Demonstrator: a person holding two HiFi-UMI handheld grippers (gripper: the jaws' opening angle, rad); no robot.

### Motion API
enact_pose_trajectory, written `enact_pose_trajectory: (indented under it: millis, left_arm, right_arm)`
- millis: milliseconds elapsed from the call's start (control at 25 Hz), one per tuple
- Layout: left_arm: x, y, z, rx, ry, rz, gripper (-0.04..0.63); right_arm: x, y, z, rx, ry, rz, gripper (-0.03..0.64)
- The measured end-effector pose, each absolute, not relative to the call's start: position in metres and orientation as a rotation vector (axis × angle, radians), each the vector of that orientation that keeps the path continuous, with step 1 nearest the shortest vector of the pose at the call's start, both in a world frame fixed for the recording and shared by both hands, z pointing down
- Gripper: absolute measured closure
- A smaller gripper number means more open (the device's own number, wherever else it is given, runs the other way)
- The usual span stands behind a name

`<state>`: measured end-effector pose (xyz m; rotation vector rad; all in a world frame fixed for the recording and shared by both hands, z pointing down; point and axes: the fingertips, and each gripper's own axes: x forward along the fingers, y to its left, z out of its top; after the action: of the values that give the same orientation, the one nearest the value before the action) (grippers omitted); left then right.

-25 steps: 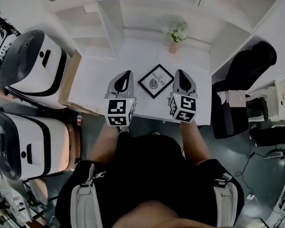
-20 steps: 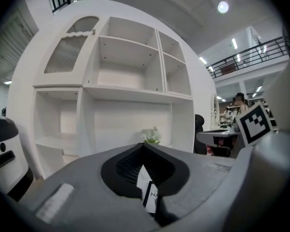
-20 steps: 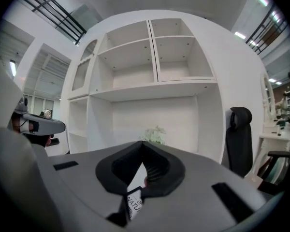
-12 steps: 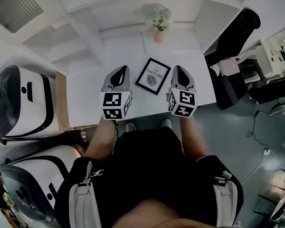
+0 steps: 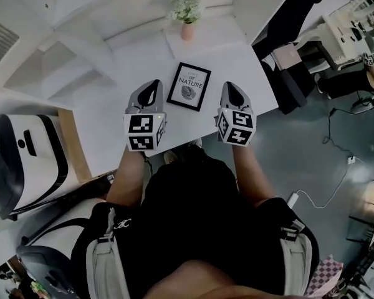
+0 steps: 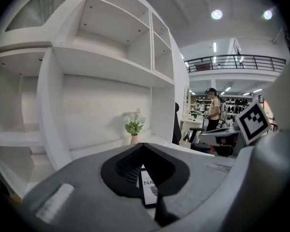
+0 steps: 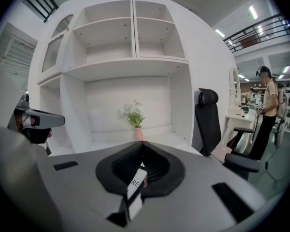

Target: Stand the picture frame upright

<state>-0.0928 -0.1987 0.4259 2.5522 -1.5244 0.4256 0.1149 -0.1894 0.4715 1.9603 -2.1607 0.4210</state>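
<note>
The head view looks steeply down from overhead onto the white tabletop (image 5: 243, 61). Each gripper view sits low and close behind its own jaws, facing forward toward the white open shelving (image 6: 101, 95). All three share the pink vase of white flowers (image 5: 186, 27) and, seemingly, the black-framed picture (image 5: 189, 86), glimpsed through the jaw gap.

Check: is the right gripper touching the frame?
Apart. The head view shows a strip of bare table between the right gripper and the frame, which lies flat.
</note>
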Motion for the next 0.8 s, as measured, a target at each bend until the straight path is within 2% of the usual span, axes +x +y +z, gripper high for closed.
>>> enact_pose_trajectory:
  millis: [120,200,240,280,320,480,800]
  left_arm:
    - [-0.093,-0.209,0.429,2.547,-1.479,0.392,0.586]
    - [-0.101,-0.217,0.436,2.516,-1.423,0.362,0.586]
    - [-0.104,-0.220,0.441,2.505,-1.385,0.370,0.564]
    - [-0.106,-0.222,0.447,2.503,-1.336,0.393,0.439]
    - [-0.108,-0.223,0.454,2.506,-1.282,0.426,0.382]
    - [-0.118,-0.225,0.487,2.482,-1.076,0.542,0.380]
    - [-0.171,-0.237,0.531,2.347,-0.951,0.603,0.367]
  right_arm:
    - [0.120,-0.195,0.484,1.931,-2.164,0.504,0.614]
    - [0.118,-0.199,0.493,1.891,-2.183,0.575,0.567]
    - [0.117,-0.201,0.497,1.868,-2.189,0.607,0.539]
    - [0.116,-0.202,0.503,1.845,-2.192,0.640,0.515]
    - [0.116,-0.204,0.508,1.825,-2.193,0.679,0.495]
    - [0.118,-0.206,0.531,1.772,-2.172,0.857,0.466]
    - [0.112,-0.206,0.570,1.704,-2.076,1.009,0.463]
